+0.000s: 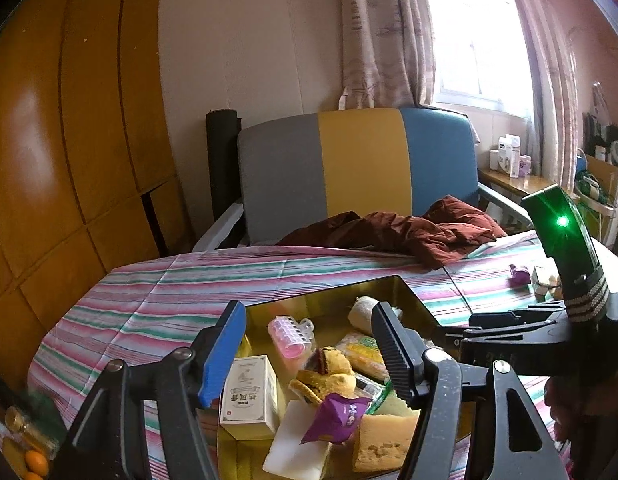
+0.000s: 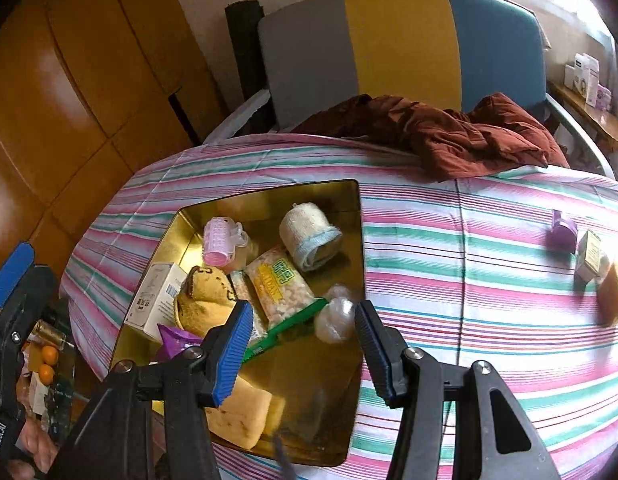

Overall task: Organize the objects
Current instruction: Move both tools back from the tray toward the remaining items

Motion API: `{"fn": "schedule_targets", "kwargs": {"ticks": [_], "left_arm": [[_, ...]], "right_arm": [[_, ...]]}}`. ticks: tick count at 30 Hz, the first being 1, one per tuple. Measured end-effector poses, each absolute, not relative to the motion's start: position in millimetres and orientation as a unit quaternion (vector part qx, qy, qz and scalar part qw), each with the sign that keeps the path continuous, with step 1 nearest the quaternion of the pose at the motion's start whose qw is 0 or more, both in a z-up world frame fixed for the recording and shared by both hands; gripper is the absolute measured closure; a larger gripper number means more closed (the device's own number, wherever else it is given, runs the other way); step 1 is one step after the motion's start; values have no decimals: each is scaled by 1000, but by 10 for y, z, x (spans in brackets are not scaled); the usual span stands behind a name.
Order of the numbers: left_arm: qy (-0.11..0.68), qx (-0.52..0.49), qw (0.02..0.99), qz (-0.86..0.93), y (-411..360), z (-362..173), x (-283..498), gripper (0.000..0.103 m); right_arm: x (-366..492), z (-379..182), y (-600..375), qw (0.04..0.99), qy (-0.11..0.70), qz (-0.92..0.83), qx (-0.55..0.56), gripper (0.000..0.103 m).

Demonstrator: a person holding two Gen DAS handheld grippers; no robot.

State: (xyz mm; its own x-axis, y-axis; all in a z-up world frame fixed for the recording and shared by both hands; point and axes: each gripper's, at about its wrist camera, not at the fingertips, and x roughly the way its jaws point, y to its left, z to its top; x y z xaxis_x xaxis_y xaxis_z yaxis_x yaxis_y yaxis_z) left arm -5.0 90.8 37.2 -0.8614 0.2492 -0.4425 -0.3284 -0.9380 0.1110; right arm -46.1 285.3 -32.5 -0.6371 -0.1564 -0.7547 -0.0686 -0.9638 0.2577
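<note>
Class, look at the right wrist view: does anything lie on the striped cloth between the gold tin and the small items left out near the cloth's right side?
Nothing visible does. Between the gold tin and the purple packet, small box and brown block lies only bare striped cloth. The right gripper, open and empty, hangs over the tin.

A lived-in home, likely a bedroom or sitting room: a worktop [image 2: 469, 264] under a pink-and-green striped cloth stands before an armchair [image 1: 361, 168] upholstered in grey, yellow and blue, a rumpled maroon garment [image 2: 449, 132] lying across its seat. Patterned curtains [image 1: 385, 32] frame a bright window [image 1: 473, 28], glossy wooden wardrobe panels [image 1: 69, 128] fill the left wall, and small boxes [image 1: 509, 156] crowd a wooden side table by the window.
</note>
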Motion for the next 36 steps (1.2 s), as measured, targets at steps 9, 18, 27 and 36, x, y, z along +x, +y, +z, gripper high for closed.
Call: {"fn": "schedule_targets", "kwargs": {"ticks": [9,18,27,36], "left_arm": [[108,-218,162,956,1047,359,-17,36],[124,-241,199,942,1335,221,-40,29],[132,-268,261,918,1738,100,-52,29],[153,-281,293,901,2100,-2,-54,29]], "right_arm": [[-375,-350,3126,5,-144,-895,423,49],[-295,-365,3632,-52,-132,-892,429,49],[-82,-382,4511,-143,-152,-878,432,49],[194,-367,5564,-248,-221,-851,406,49]]}}
